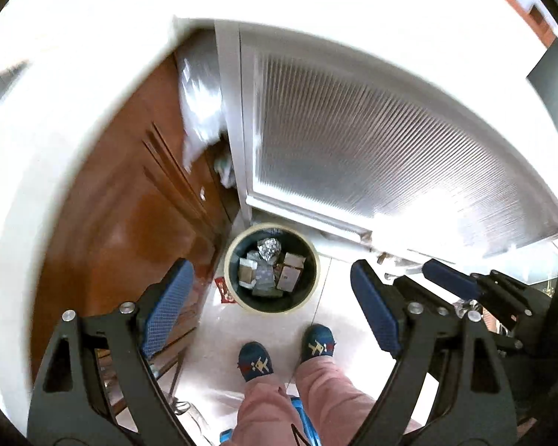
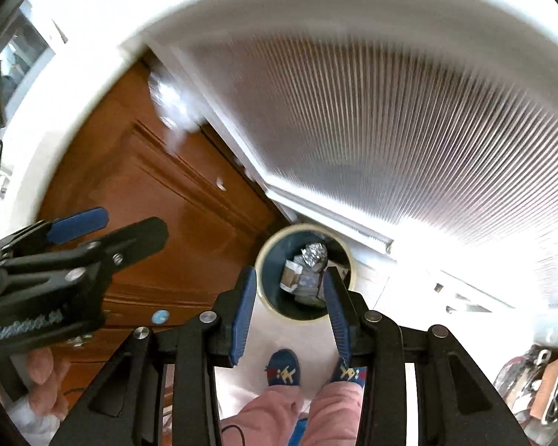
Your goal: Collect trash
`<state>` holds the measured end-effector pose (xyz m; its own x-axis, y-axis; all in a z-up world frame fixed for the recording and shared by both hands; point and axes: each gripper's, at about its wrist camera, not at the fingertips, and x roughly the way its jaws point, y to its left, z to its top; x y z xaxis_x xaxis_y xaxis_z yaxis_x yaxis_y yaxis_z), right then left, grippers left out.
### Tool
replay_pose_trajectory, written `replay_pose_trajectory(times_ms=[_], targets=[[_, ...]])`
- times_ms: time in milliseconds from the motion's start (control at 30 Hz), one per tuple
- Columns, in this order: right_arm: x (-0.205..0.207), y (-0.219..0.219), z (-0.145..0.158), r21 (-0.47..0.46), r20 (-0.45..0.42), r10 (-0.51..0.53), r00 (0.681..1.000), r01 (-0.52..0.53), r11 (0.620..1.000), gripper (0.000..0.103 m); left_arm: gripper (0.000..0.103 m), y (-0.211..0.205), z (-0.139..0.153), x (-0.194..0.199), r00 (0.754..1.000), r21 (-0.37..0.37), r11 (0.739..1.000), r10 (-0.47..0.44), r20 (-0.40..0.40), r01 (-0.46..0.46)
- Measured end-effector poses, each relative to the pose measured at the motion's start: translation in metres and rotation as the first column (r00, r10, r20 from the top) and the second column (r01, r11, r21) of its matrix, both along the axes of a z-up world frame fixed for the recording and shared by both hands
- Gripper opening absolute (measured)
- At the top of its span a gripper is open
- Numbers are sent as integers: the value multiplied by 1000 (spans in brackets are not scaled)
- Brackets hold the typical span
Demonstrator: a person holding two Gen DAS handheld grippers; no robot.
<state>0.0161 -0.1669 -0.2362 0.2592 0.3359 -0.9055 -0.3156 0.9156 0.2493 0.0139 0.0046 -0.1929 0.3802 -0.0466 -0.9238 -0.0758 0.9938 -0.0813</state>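
Looking down from both wrist views, the trash bin [image 1: 271,268] stands on the pale floor in the corner between the wooden cabinet [image 1: 130,223] and the ribbed glass door [image 1: 390,141], with cartons and a ball of crumpled foil [image 1: 269,249] already inside. The left gripper [image 1: 271,304] has its jaws wide apart and empty; the right gripper [image 2: 290,308] has its jaws partly apart with nothing between them. A red wrapper [image 1: 225,290] lies on the floor touching the bin's outer wall, so the likeliest miss is leaving it behind. Its place tight against the bin and near the cabinet could make a jaw knock the bin over and spill what is collected. The person's slippers [image 1: 255,362] are near the bin too, so a clumsy step could kick it
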Motion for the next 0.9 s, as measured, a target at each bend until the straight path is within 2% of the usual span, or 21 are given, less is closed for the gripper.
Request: replay_pose_trajectory(times_ms=[167, 267, 467, 567, 667, 900], targets=[[-12, -2, 87, 23, 96, 13, 995, -15, 1000, 40, 84, 1, 79, -9, 996, 47, 999, -10, 93, 5], [-17, -6, 137, 38, 164, -4, 986, -2, 999, 48, 84, 5, 122, -14, 990, 58, 998, -1, 144, -7], [-24, -11, 222, 80, 252, -42, 967, 23, 997, 48, 84, 5, 190, -27, 973, 89, 995, 12, 232, -34], [-30, -12, 258, 93, 292, -50, 955, 23, 995, 49, 84, 7, 217, -36, 962, 85, 995, 27, 270, -51], [-39, -14, 292, 91, 336, -70, 939, 41, 995, 55, 84, 7, 237, -48, 954, 74, 994, 50, 297, -75], [-54, -17, 336, 96, 411, -94, 907, 59, 994, 62, 84, 10, 260, -64, 932, 76, 989, 94, 350, -128]])
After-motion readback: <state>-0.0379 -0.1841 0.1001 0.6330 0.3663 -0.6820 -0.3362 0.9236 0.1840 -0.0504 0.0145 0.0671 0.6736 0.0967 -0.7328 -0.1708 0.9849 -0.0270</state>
